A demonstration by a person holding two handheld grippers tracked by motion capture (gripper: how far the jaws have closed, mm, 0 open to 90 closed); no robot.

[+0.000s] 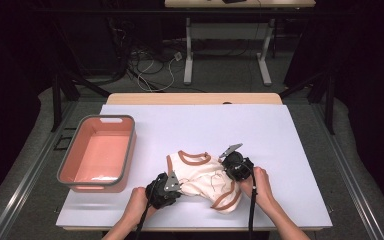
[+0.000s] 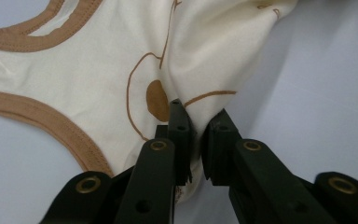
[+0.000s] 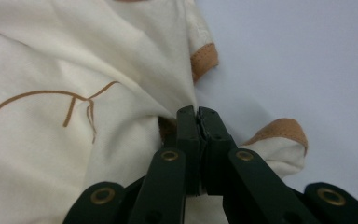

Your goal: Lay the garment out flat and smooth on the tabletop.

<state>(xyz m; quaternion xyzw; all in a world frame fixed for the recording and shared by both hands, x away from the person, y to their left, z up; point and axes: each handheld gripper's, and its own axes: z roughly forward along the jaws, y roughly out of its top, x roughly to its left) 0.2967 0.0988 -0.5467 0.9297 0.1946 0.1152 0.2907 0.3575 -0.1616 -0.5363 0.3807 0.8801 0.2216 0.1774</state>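
- Two pinches on one cream shirt (image 1: 203, 179), lying crumpled lower centre of the high view on the white table (image 1: 280, 130); left gripper (image 1: 166, 189) clamped on a fold of it near the brown printed blob (image 2: 157, 100), right gripper (image 1: 236, 167) clenched on bunched cloth beside a brown-trimmed sleeve (image 3: 279, 130).
- Looks like a spread or fold in hand, so plenty to mess up; only thin pleats between the pads in both gripper views, could slip out under a hard tug.
- Might have grabbed two layers on the right; would then drag the whole lump instead of opening it flat.
- Uneven pull probably twists the neckline (image 1: 194, 158); ends up lopsided.
- Pink tub (image 1: 99, 152) at left of frame, apart from the shirt; a wide swing of the left hand (image 1: 136, 206) could clip it.
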